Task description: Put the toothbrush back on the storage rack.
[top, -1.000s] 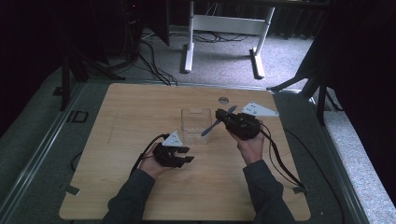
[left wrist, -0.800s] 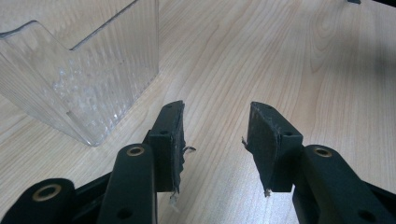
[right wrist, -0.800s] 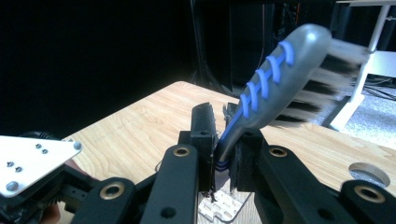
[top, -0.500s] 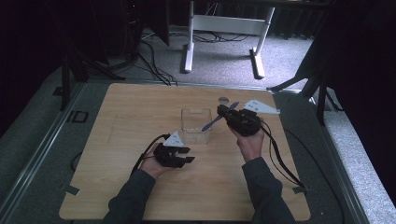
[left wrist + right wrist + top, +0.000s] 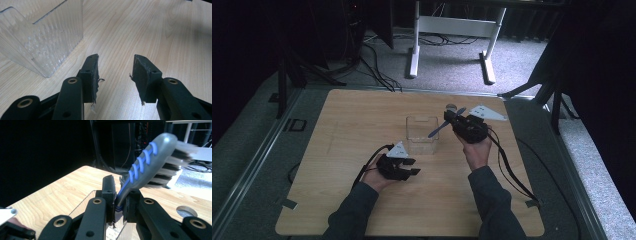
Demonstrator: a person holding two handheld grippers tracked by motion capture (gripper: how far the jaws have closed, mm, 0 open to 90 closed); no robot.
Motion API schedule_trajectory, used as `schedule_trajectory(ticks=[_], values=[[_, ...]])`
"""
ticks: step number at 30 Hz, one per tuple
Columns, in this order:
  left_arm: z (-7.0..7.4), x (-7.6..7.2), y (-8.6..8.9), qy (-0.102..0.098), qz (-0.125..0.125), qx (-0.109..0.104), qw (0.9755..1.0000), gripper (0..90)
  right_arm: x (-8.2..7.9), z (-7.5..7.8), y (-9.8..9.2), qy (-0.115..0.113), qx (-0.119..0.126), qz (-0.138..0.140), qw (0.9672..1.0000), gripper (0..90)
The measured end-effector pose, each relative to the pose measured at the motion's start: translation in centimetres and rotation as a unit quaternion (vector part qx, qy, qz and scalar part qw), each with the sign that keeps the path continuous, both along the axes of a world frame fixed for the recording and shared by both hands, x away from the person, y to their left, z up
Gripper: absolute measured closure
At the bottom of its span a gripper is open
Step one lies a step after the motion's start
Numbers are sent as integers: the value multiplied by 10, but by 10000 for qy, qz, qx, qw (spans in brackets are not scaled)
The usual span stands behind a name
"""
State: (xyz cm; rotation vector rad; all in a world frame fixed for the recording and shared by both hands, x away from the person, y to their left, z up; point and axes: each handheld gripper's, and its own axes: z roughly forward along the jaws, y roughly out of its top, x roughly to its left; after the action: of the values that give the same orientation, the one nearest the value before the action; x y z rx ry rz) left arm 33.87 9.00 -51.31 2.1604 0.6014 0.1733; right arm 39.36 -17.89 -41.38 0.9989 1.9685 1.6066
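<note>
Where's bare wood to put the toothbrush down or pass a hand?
Free: the wooden table's whole left part, left of the clear plastic box, and the near strip between the forearms. Crowded: around the box, with the left gripper in front and the right gripper holding the grey-blue toothbrush beside it.

On a light wooden table (image 5: 352,150) stands a clear plastic container (image 5: 421,134), open at the top, near the middle of the board. The left gripper (image 5: 408,167) lies low on the wood just in front of the container's near left corner, held in the person's left hand with a grey three-cornered plate on top. The right gripper (image 5: 451,119) hangs above the table just right of the container and carries a grey toothbrush (image 5: 447,123), which slants down-left over the container's right edge.
</note>
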Motion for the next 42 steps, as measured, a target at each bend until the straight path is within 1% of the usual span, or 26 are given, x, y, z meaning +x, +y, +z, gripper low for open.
schedule_trajectory(ticks=[4,7,14,20,25,30,37,40,41,42], values=[[0,0,0,0,1,-5,10000,564,3,-2,0,-6,-39,-87,10000,820],[0,0,0,1,-9,-4,10000,564,6,-4,1,60,-58,-171,9998,820],[0,0,0,-4,-9,0,10000,563,8,-10,6,99,-239,-136,9996,819],[0,0,1,-3,-8,8,10000,563,9,-13,8,137,-293,-99,9994,819],[0,0,0,-3,-2,1,10000,563,10,-15,9,148,-416,-82,9990,818],[0,0,1,-28,20,-1,10000,563,11,-17,10,198,-424,-59,9989,817],[0,0,2,-23,47,-5,10000,563,12,-20,12,239,-528,-16,9983,818],[0,-1,2,-24,47,-12,10000,563,12,-21,13,270,-529,4,9982,816],[0,-1,2,-25,46,-10,10000,563,12,-21,13,284,-534,39,9982,812],[0,-1,2,-24,45,-10,10000,564,13,-22,14,279,-567,87,9980,659]])
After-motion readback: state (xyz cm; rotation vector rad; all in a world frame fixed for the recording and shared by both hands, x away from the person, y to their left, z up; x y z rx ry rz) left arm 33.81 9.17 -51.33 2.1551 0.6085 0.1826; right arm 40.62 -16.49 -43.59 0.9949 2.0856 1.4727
